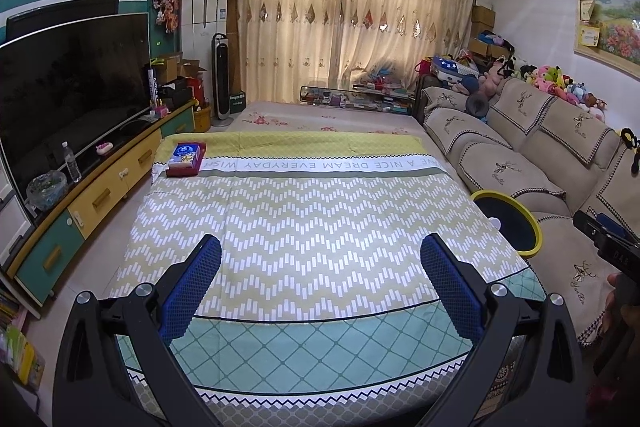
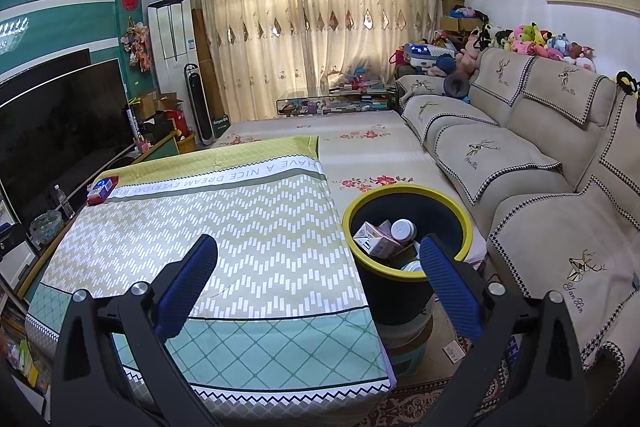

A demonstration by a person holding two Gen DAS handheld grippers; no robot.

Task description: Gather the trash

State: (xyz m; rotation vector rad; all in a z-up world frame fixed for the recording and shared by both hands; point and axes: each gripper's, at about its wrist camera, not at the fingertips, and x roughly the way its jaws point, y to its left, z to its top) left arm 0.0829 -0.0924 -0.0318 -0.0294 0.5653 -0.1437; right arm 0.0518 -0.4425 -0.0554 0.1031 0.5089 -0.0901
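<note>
Tabletop (image 1: 304, 227) under the patterned cloth looks bare except the red box (image 1: 186, 159) at the far-left corner. Bin (image 2: 404, 227) sits just beside its right edge, cartons (image 2: 378, 241) already inside. My left tongs (image 1: 320, 291) and right tongs (image 2: 318, 289) both gape wide, holding nothing. Box may be tissues, not trash; I could wrongly bin it.

light: backlit curtains (image 1: 352, 23) | glare: tablecloth (image 1: 320, 227) | edges: fisheye-bent, dark corners | focus: sharp

Left gripper (image 1: 320, 247) and right gripper (image 2: 318, 247) look alike: 2 black plastic arms, silver round screws behind the jaws, blue mesh-textured pads (image 1: 192, 291) inside.
</note>
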